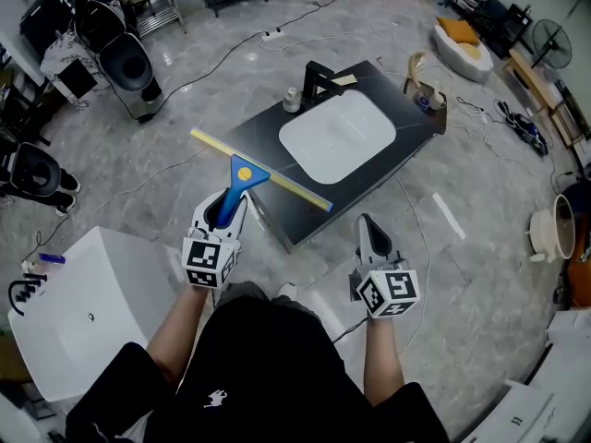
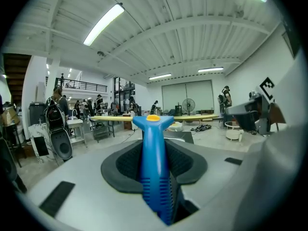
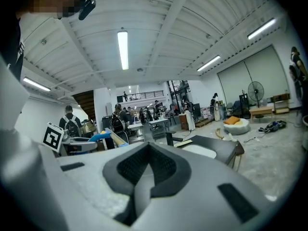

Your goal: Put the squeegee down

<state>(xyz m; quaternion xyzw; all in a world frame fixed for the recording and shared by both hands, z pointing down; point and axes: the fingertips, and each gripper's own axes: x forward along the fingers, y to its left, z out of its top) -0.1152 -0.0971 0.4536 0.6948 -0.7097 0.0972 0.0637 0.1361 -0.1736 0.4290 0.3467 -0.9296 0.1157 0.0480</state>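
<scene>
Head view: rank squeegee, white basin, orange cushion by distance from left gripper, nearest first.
1. squeegee, held in the jaws of the left gripper.
2. white basin, ahead, to the right.
3. orange cushion, far upper right.

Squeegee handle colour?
Squeegee handle is blue, yellow cap at its top; clearest in the left gripper view.

big workshop hall: strip lights, benches w/ people, floor cables, fan (mezzanine at back).
</scene>
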